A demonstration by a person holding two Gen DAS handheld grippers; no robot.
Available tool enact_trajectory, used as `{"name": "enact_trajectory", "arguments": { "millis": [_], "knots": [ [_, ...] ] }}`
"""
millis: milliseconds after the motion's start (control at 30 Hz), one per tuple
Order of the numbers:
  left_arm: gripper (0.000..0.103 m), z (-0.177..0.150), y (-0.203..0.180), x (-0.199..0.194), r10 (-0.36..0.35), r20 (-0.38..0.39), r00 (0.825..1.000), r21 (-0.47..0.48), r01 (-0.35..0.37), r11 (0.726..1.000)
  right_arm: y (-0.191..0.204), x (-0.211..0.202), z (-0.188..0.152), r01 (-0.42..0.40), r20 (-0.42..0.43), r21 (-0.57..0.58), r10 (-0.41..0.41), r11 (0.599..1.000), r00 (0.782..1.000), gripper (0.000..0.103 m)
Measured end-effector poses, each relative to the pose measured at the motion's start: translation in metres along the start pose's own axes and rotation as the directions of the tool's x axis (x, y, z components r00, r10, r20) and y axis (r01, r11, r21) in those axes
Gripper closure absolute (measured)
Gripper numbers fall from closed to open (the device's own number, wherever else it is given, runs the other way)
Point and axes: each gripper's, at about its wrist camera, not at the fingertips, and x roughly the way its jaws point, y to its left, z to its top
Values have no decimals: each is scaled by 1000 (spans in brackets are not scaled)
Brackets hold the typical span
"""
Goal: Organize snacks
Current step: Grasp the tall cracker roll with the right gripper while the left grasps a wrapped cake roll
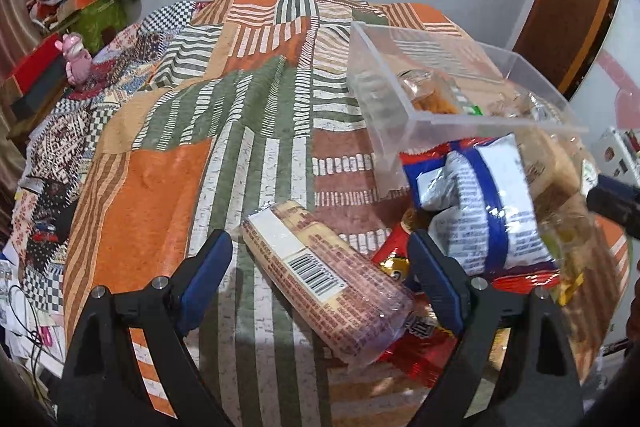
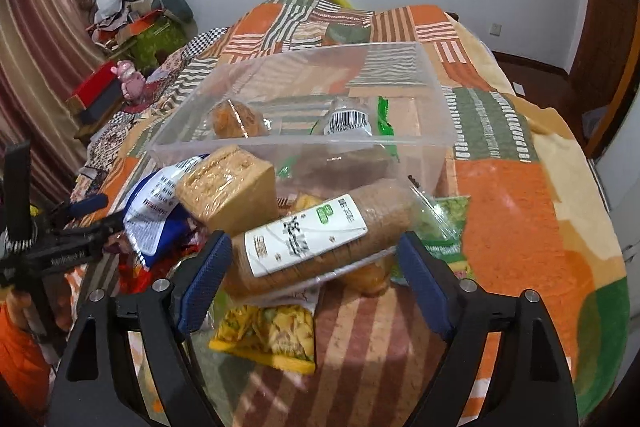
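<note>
Both of your grippers hang with fingers spread wide and nothing clamped: the left gripper [image 1: 320, 267] straddles a long biscuit pack [image 1: 328, 279], the right gripper [image 2: 312, 267] frames a brown cracker sleeve [image 2: 316, 243]. To close well, I'd centre each pack between the fingers and squeeze across the narrow width near the middle, gently, since the film is slick and the contents brittle. The snacks lie heaped on the patchwork bed cover [image 1: 160, 187], just in front of the clear plastic bin [image 2: 304, 143], which already holds a few packets. The cracker sleeve rests on top of the heap, white label up.
</note>
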Motion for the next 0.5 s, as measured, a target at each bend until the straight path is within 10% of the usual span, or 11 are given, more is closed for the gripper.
{"name": "enact_trajectory", "arguments": {
  "millis": [500],
  "knots": [
    [28, -30, 34, 4, 81, -31, 996, -38, -82, 996, -25, -10, -20, 15, -39, 1, -15, 1000, 999, 30]
  ]
}}
